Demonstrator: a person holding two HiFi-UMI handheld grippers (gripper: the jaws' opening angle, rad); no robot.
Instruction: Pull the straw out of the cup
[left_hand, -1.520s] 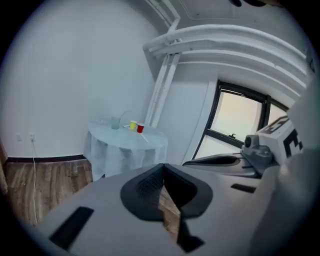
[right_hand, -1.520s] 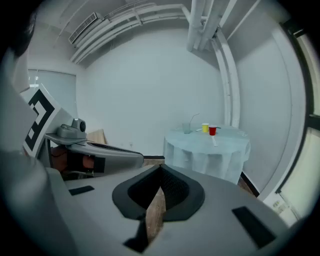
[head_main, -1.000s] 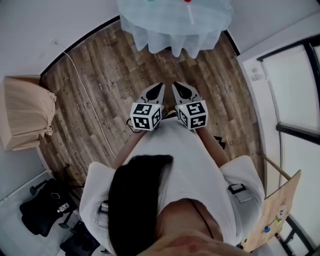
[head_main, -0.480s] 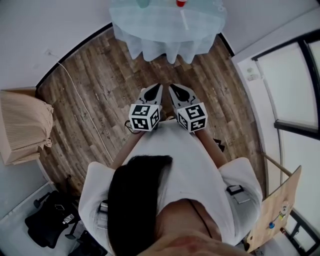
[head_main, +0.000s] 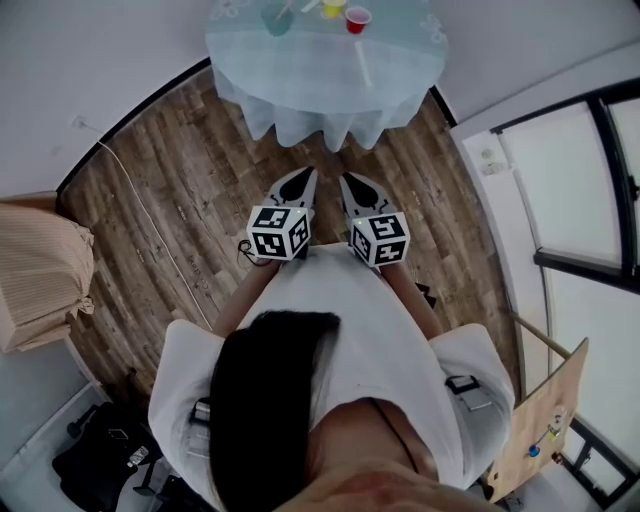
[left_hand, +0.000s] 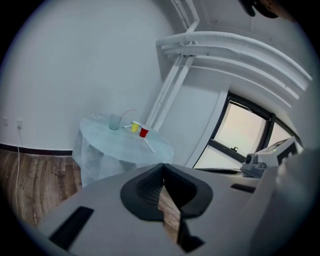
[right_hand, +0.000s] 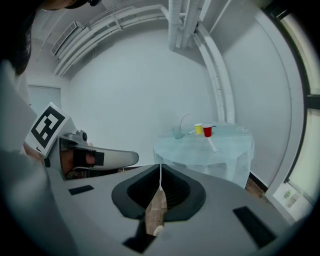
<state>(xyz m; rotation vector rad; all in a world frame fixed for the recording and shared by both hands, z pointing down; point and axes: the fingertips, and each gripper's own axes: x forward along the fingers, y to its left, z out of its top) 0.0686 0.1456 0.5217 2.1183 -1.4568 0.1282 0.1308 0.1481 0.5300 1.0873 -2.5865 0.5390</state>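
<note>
My left gripper (left_hand: 163, 167) has its jaws together at the tips with nothing between them. My right gripper (right_hand: 160, 167) is closed the same way and carries nothing. In the head view the two sit side by side in front of my body, close but not touching, and both point toward the round counter (head_main: 300, 100).

A stretch of wooden floor (head_main: 180, 190) lies between the gripper tips and the counter's near edge. There a pale blue cloth (head_main: 345, 120) hangs down in folds.

The clear cup (right_hand: 177, 132) stands toward the far left of the counter top, well apart from both grippers. The straw (right_hand: 185, 120) is in it, its top bent to the right. A yellow cup (right_hand: 198, 129) and a red cup (right_hand: 207, 131) stand just beside each other to the right of the clear cup. A white strip (right_hand: 212, 145) lies flat nearer the front edge.

A white wall (right_hand: 130, 90) backs the counter and a window (head_main: 590, 180) runs along my right. A thin cable (head_main: 150, 225) trails over the floor on my left, toward a brown bag (head_main: 40, 265) by the wall.
</note>
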